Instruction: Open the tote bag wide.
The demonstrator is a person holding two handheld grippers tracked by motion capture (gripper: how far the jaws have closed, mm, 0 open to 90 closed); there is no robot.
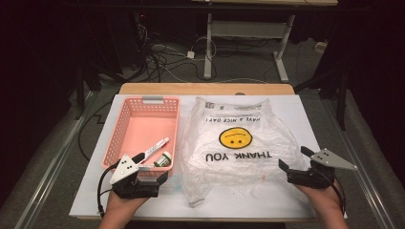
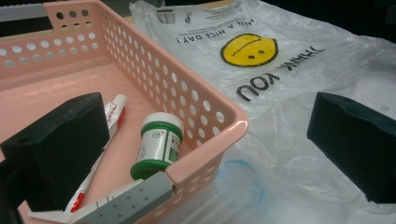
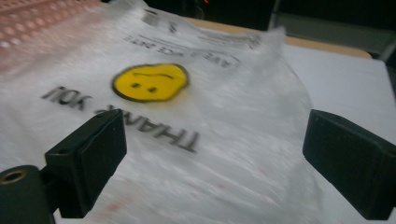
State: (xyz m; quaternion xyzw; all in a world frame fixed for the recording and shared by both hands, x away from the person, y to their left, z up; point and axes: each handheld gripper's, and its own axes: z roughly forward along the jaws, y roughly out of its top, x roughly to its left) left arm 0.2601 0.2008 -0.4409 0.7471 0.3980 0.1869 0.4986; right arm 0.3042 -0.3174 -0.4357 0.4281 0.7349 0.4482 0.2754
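Observation:
A pink perforated basket point(image 1: 125, 125) sits on the left of the white table cover. Inside it lie a white tube with red print point(image 1: 156, 147) and a small jar with a green lid point(image 1: 164, 160) on its side. In the left gripper view, the jar point(image 2: 159, 144) and tube point(image 2: 111, 119) lie in the basket's near corner point(image 2: 205, 126). My left gripper point(image 1: 152, 167) is open, its jaws straddling that corner. A clear plastic bag point(image 1: 234, 143) with a yellow smiley lies flat in the middle. My right gripper point(image 1: 293, 158) is open at the bag's near right edge point(image 3: 261, 140), nothing between its jaws.
The white cover point(image 1: 296, 114) has bare room to the right of the bag and along the front edge. A wooden table edge point(image 1: 205, 88) runs behind. Desk legs and cables point(image 1: 157, 62) lie on the dark floor beyond. A faint blue stain point(image 2: 240, 179) marks the cover.

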